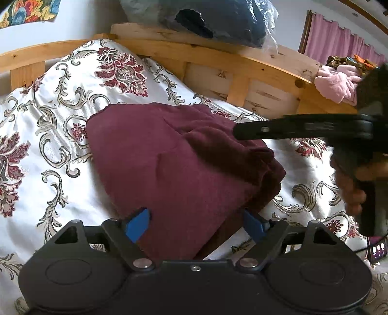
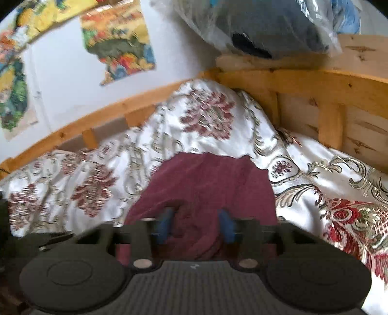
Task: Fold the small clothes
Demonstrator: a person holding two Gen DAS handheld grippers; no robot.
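Note:
A maroon garment (image 1: 169, 164) lies partly folded on the white floral bedspread (image 1: 48, 121). Its right side is bunched in thick folds. My left gripper (image 1: 196, 224) is open at the garment's near edge, blue pads on either side of the cloth. My right gripper (image 1: 238, 133) reaches in from the right, low over the bunched folds; from the side its jaws look close together. In the right wrist view the right gripper (image 2: 196, 224) is partly open, with the maroon garment (image 2: 206, 186) directly under and between its blue pads. That view is blurred.
A wooden bed frame (image 1: 218, 60) runs along the back and right. A blue bundle in plastic (image 1: 206, 19) sits on the frame's ledge. Pink clothes (image 1: 339, 82) lie at the far right. Colourful posters (image 2: 116, 38) hang on the wall.

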